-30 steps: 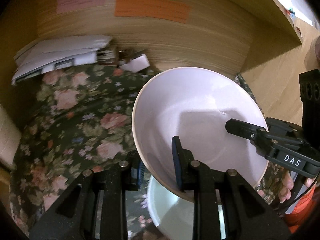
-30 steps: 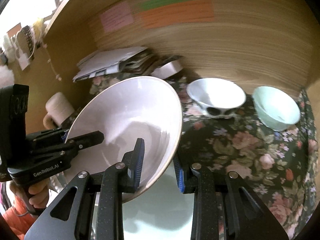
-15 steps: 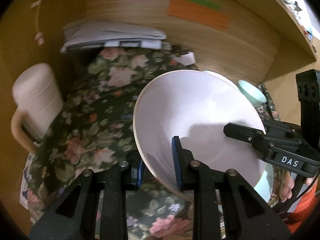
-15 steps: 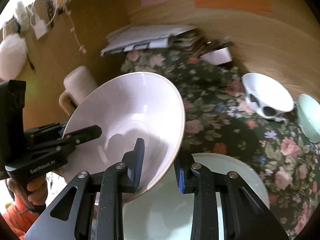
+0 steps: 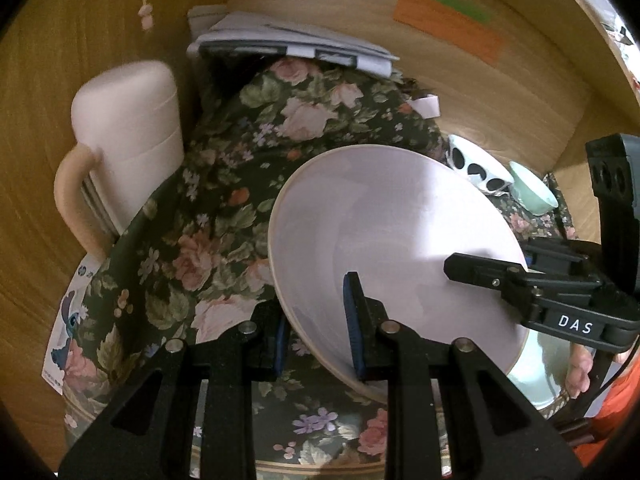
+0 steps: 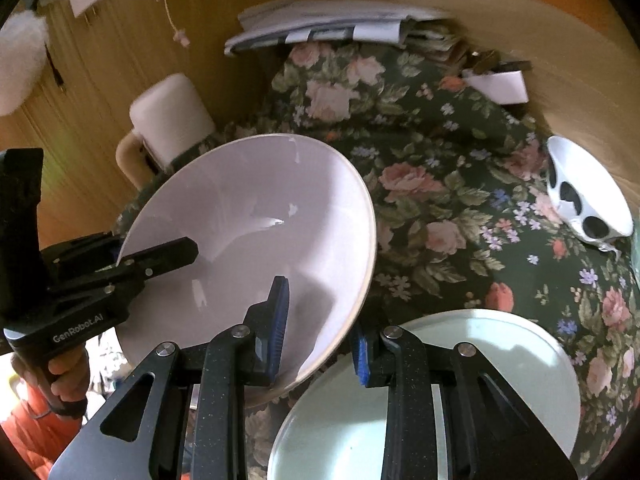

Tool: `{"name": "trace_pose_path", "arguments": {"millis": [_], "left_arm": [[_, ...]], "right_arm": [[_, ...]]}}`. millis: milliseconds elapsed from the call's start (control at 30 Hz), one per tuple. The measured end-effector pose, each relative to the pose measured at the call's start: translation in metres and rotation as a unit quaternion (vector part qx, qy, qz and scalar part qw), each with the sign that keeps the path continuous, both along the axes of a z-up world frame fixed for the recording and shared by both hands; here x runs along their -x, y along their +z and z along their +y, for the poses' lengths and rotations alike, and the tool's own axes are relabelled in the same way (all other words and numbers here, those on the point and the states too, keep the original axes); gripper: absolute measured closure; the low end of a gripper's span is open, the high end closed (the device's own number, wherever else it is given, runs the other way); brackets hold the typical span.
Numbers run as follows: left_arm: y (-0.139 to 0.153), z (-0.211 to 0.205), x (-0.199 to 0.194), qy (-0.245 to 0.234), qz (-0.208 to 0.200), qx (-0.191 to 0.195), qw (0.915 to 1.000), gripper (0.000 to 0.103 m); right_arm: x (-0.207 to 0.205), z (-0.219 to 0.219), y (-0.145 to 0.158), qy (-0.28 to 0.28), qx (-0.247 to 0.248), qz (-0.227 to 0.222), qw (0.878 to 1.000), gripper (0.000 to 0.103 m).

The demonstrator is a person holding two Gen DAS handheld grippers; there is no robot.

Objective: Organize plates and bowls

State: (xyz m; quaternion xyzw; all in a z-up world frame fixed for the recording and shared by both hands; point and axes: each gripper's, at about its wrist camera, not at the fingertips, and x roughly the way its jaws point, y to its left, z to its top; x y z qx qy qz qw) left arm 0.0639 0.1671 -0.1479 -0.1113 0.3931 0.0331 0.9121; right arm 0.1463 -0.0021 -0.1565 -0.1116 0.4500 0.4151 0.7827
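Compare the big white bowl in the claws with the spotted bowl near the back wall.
The big white bowl is plain, wide, tilted and held off the cloth by both claws; the spotted bowl is smaller, carries black spots and rests on the floral cloth, untouched. Both are white.

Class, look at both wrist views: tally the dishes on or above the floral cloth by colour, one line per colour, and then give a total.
Pale pink: 1, the large bowl held by both grippers
Pale green: 2, the plate and the small bowl
White with black spots: 1, the spotted bowl
Total: 4
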Motion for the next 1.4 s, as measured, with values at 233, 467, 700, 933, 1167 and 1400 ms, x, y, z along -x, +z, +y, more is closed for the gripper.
{"name": "trace_pose_path", "arguments": {"millis": [233, 467, 700, 933, 1167, 1400], "left_arm": [[-0.018, 0.011, -0.004, 0.009, 0.018, 0.009, 0.9998, 0.079], [-0.028, 0.016, -0.005, 0.009, 0.025, 0.016, 0.9995, 0.079], [-0.025, 0.013, -0.003, 0.020, 0.013, 0.004, 0.9997, 0.079], [-0.005, 0.020, -0.002, 0.032, 0.000, -0.011, 0.9994, 0.078], [0.019, 0.010, -0.010, 0.027, -0.025, -0.014, 0.9992, 0.059], [0.042, -0.019, -0.032, -0.004, -0.053, -0.038, 0.9979, 0.046]], "right_arm": [[-0.004, 0.014, -0.014, 0.012, 0.024, 0.011, 1.000, 0.077], [-0.006, 0.016, -0.019, 0.016, 0.036, 0.017, 0.999, 0.076], [-0.005, 0.008, -0.011, 0.008, 0.024, 0.001, 1.000, 0.076], [-0.010, -0.023, 0.013, -0.024, -0.018, -0.014, 0.999, 0.073], [-0.024, -0.061, 0.037, -0.084, -0.042, -0.055, 0.994, 0.064], [-0.057, -0.112, 0.046, -0.155, -0.045, -0.065, 0.985, 0.064]]}}
